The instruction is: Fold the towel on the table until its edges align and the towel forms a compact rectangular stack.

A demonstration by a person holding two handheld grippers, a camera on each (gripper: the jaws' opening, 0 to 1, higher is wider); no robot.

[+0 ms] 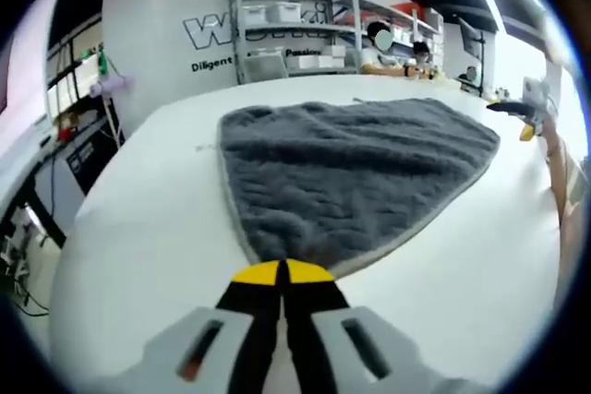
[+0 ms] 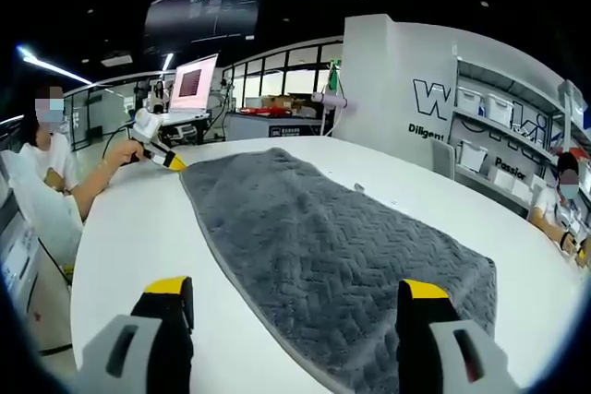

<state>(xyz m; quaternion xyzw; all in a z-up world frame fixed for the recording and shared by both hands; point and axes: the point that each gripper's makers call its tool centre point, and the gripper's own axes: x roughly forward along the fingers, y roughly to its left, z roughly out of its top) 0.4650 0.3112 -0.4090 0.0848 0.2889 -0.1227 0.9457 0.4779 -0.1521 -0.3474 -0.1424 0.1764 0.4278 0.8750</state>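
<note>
- A grey towel (image 1: 355, 177) is spread flat on a white table (image 1: 148, 219); in the left gripper view it lies at about 12 o'clock from the jaws, its near corner reaching right up to the yellow tips.
- The left gripper (image 1: 281, 274) is seen with its jaws pressed together. Whether the towel's corner is pinched between them cannot be told, since the tips cover the very edge.
- The right gripper (image 2: 297, 294) is held wide, one jaw at 7 o'clock and the other at 5 o'clock of its view, with the towel's near end lying between and beyond them, ungripped.
- The towel is judged soft, limp and fairly thick. Its woven herringbone pile should give good friction, so slipping is unlikely, but any lifted edge is expected to sag and drag.
- A hold is best taken at two corners of one short edge, so that the cloth can be carried over evenly and the edges laid together.
- In the right gripper view a hemmed long edge is seen running from 7 o'clock up toward 10 o'clock, where another hand-held gripper (image 2: 155, 145) rests at the far corner in a seated person's hand (image 2: 123, 154).
- In the left gripper view shelving with white bins (image 1: 295, 34) is seen at 12 o'clock, and the towel's rumpled far corner at 11 o'clock.
</note>
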